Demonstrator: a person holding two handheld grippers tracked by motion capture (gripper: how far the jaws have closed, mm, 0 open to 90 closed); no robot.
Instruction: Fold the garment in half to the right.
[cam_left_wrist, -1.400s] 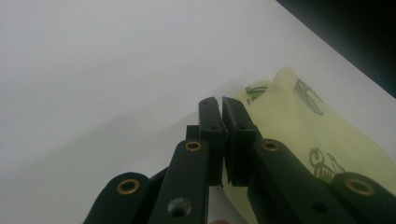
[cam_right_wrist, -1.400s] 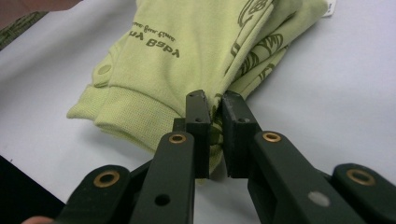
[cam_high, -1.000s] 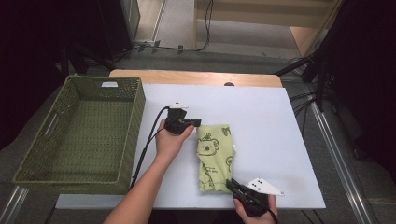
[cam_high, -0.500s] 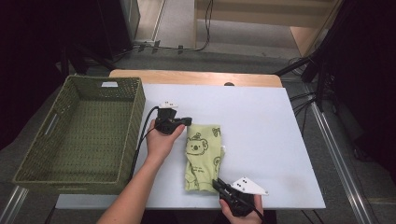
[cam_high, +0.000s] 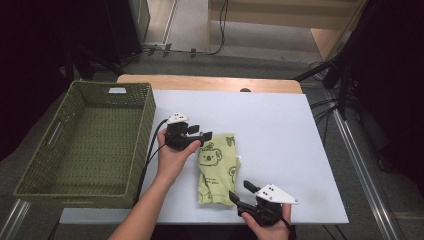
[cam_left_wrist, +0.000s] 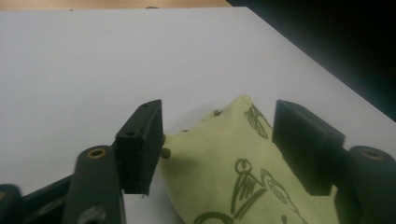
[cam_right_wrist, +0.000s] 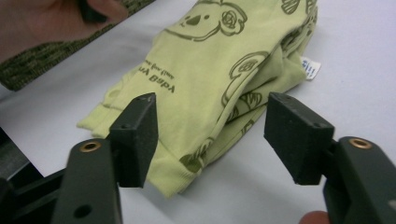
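A folded light-green garment (cam_high: 216, 167) printed with koalas lies flat on the white table (cam_high: 280, 130). My left gripper (cam_high: 204, 135) sits at its far left corner, held in a hand. In the left gripper view the garment's corner (cam_left_wrist: 233, 172) lies between the spread jaws of the left gripper (cam_left_wrist: 219, 126), which have just been opening and are not pressing it. My right gripper (cam_high: 240, 191) is at the near right corner. Its jaws have also just been opening, and the right gripper (cam_right_wrist: 212, 121) stands open with the garment's hem (cam_right_wrist: 205, 70) between and beyond the pads.
A green woven basket (cam_high: 145, 130) stands at the table's left side, with nothing visible inside, close to the left hand. A white care label (cam_right_wrist: 310, 67) sticks out of the garment. Bare white table stretches to the right and behind the garment.
Both grippers carried the garment a little to the left, then opened and let it go. It now lies flat on the table.
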